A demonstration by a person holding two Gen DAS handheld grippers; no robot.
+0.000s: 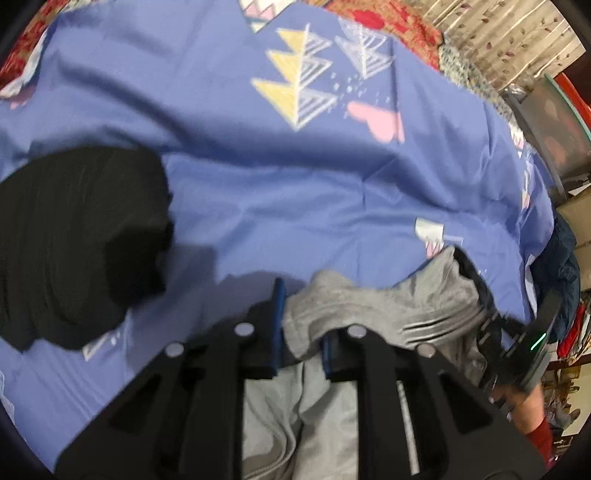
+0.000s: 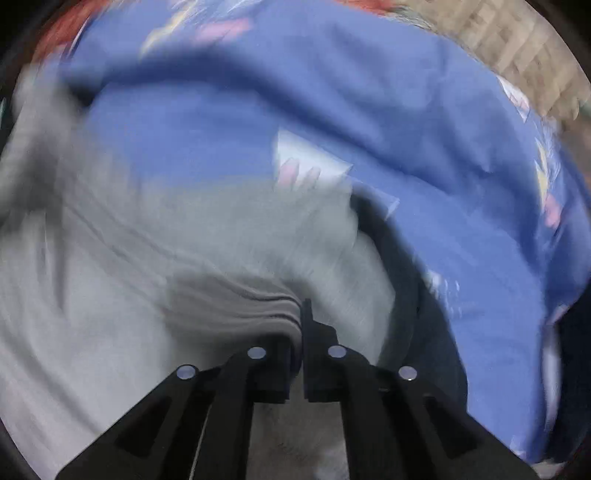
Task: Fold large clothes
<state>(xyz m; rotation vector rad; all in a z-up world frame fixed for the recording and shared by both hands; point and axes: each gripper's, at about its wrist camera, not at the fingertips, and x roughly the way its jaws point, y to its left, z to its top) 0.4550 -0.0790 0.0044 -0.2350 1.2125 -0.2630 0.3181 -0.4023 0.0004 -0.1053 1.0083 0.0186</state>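
1. Left gripper (image 1: 304, 332): black, blue-padded fingers (image 1: 279, 321), nearest the lens in the left wrist view; pinching a bunched fold of the grey garment (image 1: 373, 306), cloth caught between the pads and spilling over the right-hand finger.

2. Grey garment, continued: hanging below the left gripper toward the near edge of the bedsheet (image 1: 258, 206); ribbed band with dark stripes at the gathered top; dark lining or trim along its right border. In the right wrist view, spread broadly over the left and centre (image 2: 155, 280), heavily blurred.

3. Right gripper (image 2: 300, 328): black, seen close in its own view; fingers pressed nearly together, pinching a pleated edge of the grey garment. Same tool visible in the left wrist view at the right edge of the bedsheet (image 1: 476, 280), gripping the garment's far right end; green indicator light on its body, a hand (image 1: 524, 402) and red sleeve below it.

4. Black garment (image 1: 74, 243): lying bunched near the left edge of the bedsheet, well apart from the grey one.

5. Bedsheet: blue, printed with yellow and white triangles and pink hearts; creased, carrying all the above.

6. Red floral cover (image 1: 388, 22): beyond the far edge of the bedsheet.

7. Leaf-patterned curtain (image 1: 509, 40): far right corner.
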